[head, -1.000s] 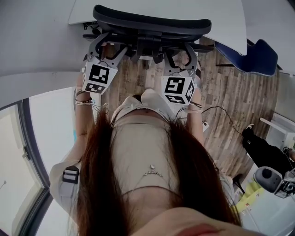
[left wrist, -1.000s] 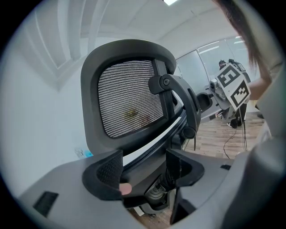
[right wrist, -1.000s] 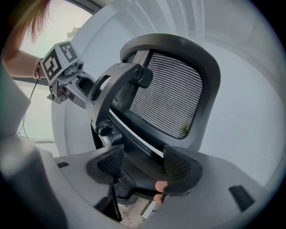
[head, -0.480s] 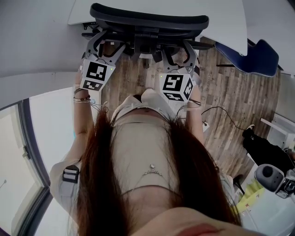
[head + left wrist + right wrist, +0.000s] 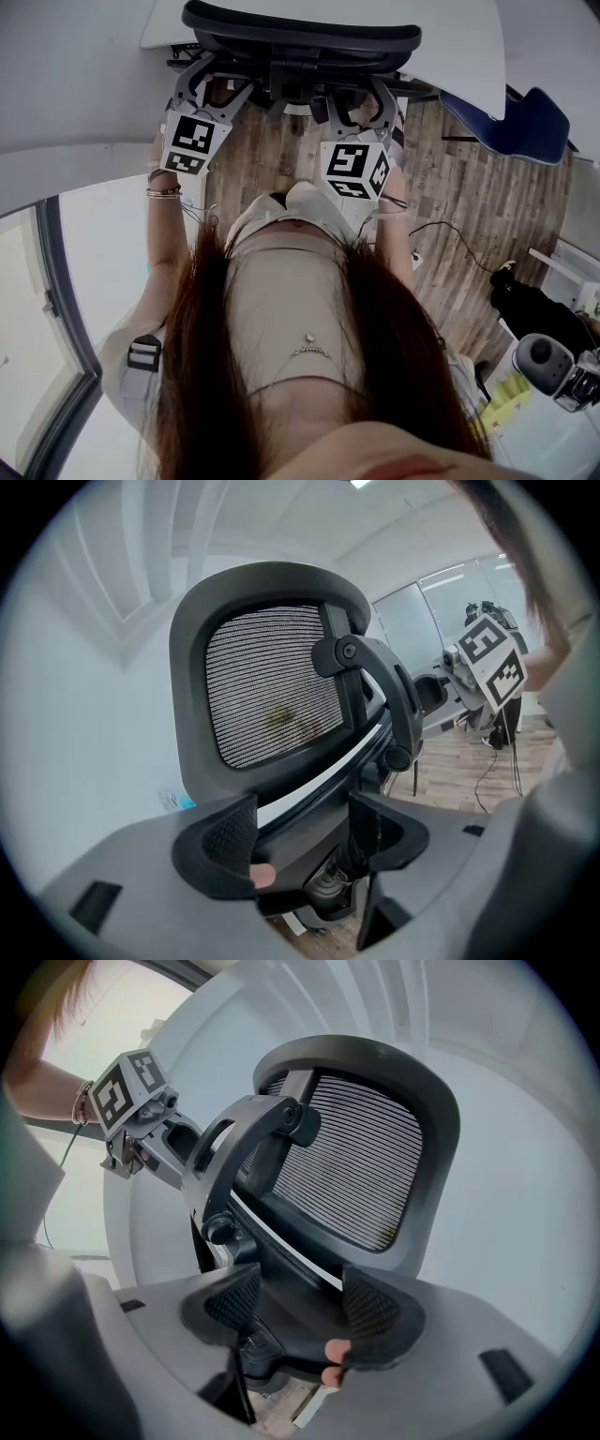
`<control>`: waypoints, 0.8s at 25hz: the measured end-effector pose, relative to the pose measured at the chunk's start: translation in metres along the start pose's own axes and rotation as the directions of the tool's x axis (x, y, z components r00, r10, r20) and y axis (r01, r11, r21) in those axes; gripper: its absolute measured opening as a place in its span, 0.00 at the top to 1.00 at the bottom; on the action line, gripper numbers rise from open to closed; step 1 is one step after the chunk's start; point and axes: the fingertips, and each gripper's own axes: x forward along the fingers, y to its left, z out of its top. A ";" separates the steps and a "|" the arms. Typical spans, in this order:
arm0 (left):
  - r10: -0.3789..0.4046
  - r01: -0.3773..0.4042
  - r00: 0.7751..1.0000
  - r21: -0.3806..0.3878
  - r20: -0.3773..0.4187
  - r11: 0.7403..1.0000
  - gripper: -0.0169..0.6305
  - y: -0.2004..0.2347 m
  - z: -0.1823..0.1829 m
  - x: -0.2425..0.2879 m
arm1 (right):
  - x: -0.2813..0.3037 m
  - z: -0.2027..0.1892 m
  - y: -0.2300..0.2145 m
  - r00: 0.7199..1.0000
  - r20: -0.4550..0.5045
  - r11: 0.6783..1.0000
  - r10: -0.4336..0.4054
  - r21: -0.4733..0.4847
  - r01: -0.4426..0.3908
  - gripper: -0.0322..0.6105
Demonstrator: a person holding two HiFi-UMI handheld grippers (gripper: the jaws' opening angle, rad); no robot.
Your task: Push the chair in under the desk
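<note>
Wood-plank floor (image 5: pixel 469 216), white wall (image 5: pixel 75 714)

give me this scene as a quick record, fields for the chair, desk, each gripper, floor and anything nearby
chair: black office chair with mesh back, backrest top at the desk edge
desk: white top, beyond the chair in the head view
left gripper: jaws apart, straddling the lower frame of the chair's back
right gripper: jaws apart, straddling the same frame on the other side
floor: wood planks
nearby: blue chair to the right of the desk
</note>
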 end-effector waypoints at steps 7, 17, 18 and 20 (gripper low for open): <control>0.012 -0.012 1.000 -0.007 0.005 1.000 0.52 0.005 0.002 0.008 | 0.009 0.001 -0.005 1.000 0.017 1.000 0.005 -0.009 -0.005 0.52; 0.011 -0.011 1.000 -0.010 0.005 1.000 0.52 0.010 0.000 0.007 | 0.013 0.004 -0.003 1.000 0.017 1.000 0.006 -0.013 -0.006 0.52; 0.010 -0.010 1.000 -0.008 0.007 1.000 0.52 0.011 0.000 0.007 | 0.013 0.005 -0.003 1.000 0.014 1.000 0.004 -0.011 -0.003 0.52; 0.006 -0.006 1.000 -0.005 0.010 1.000 0.52 0.012 0.002 0.006 | 0.012 0.007 -0.003 1.000 0.007 1.000 -0.002 -0.008 0.002 0.52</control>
